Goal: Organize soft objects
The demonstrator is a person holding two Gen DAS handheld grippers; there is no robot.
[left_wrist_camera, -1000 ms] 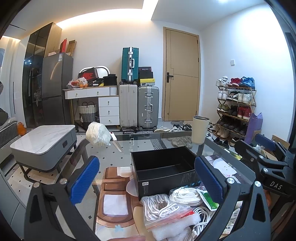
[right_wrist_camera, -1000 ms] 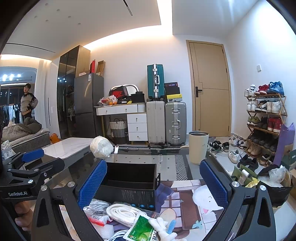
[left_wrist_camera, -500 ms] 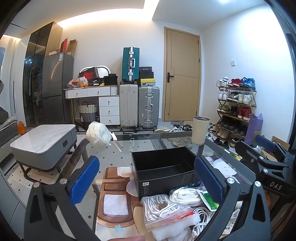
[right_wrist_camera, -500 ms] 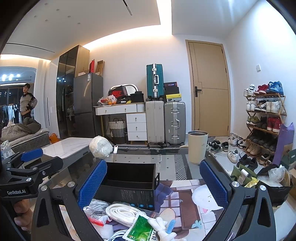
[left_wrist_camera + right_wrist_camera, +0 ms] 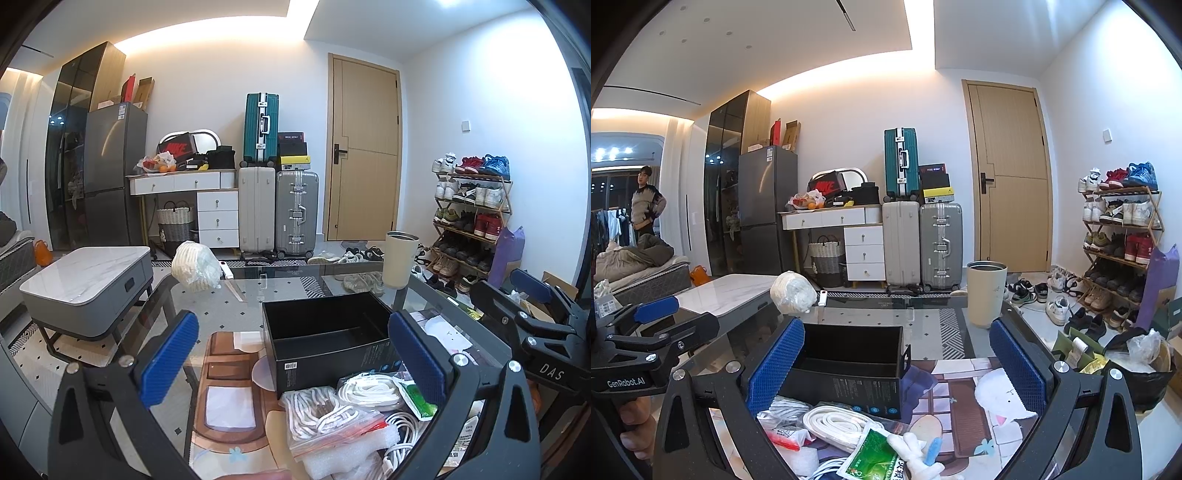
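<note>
left gripper (image 5: 293, 354) hovering above the glass bench (image 5: 236, 306), jaws spread wide, nothing between the blue pads (image 5: 170, 356). right gripper (image 5: 895, 363) likewise over the bench, jaws spread, pinching nothing. seen from the left wrist, right gripper off to the right edge; seen from the right wrist, left gripper at the left edge with a hand under its grip.

black box (image 5: 325, 332) open-topped and upright on the bench, ahead of both grippers, apparently with nothing inside. soft things heaped just in front of the box, on its near side: bagged rope (image 5: 321, 413) in a clear zip bag, touching a coiled white cord (image 5: 369, 387); green packet (image 5: 417, 398) beside the cord; white foam (image 5: 332, 461) and white cable (image 5: 402, 428) nearest the camera. from the right wrist, same cord (image 5: 838, 424) and packet (image 5: 875, 458), plus a white plush toy (image 5: 916, 458) with a blue part at the bottom edge.

white bundle (image 5: 195, 266) at the far left end of the bench, well apart from the heap. cream cup (image 5: 400, 258) upright at the far right end. patterned mat (image 5: 225, 387) under the glass.
</note>
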